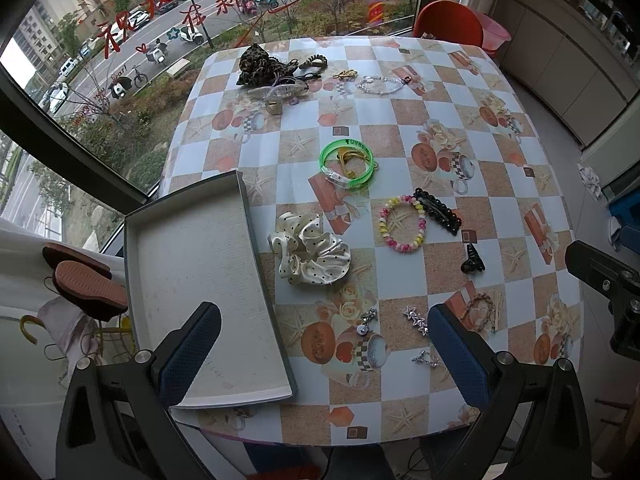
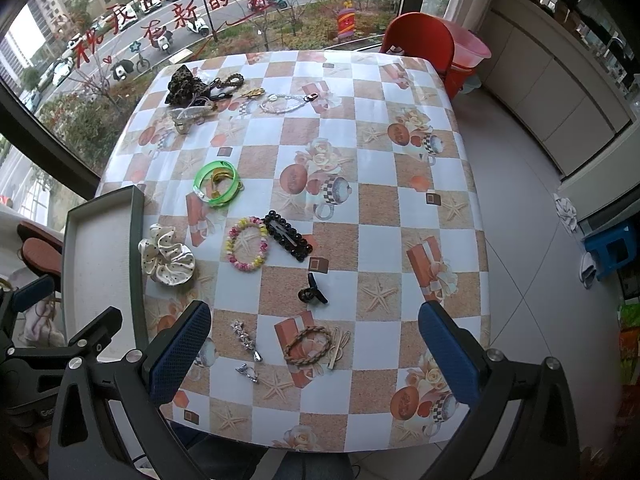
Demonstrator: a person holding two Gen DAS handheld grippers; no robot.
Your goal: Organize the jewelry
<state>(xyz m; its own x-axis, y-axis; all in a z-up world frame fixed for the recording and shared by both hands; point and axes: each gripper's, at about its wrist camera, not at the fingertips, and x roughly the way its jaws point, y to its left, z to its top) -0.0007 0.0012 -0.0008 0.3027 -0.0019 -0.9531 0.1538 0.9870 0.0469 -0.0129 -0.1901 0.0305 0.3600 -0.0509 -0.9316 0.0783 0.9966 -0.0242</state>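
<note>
While the left gripper (image 1: 324, 340) hangs above the near edge of the table (image 1: 400, 128), its jaws stand wide apart and hold nothing. Its left finger sits over the shallow grey tray (image 1: 200, 280), which lies at the table's left edge, overhanging it a little, with nothing inside. Just right of the tray lies a cream polka-dot scrunchie (image 1: 310, 254). Farther back, a green bangle (image 1: 347, 163) rings a small yellow piece. To the right of the scrunchie a pink and yellow bead bracelet (image 1: 402, 222) touches a black beaded hair clip (image 1: 438, 210), and a small black claw clip (image 1: 472, 260) lies nearer. Between the fingers lie a silver star clip (image 1: 416, 320) and small silver earrings (image 1: 426, 358); a braided brown hair tie (image 1: 478, 310) peeks past the right finger. At the far end a leopard scrunchie (image 1: 256, 64) sits in a heap of clips, with a clear bead bracelet (image 1: 380, 83) beside it. The right gripper's body shows at the right edge.

From the right wrist view, the right gripper (image 2: 314, 344) also has its jaws spread wide, holding nothing, above the near part of the table (image 2: 400, 220). The braided hair tie (image 2: 308, 345) lies between its fingers, next to a pale bow-shaped clip (image 2: 339, 346), with the star clip (image 2: 245, 338) and earrings (image 2: 247, 373) near the left finger. The claw clip (image 2: 311, 290) lies just beyond. The tray (image 2: 100, 264) is at the left, the polka-dot scrunchie (image 2: 167, 258) against its right wall. The left gripper (image 2: 48, 336) shows at the lower left. A red chair (image 2: 420, 46) stands behind the table.
</note>
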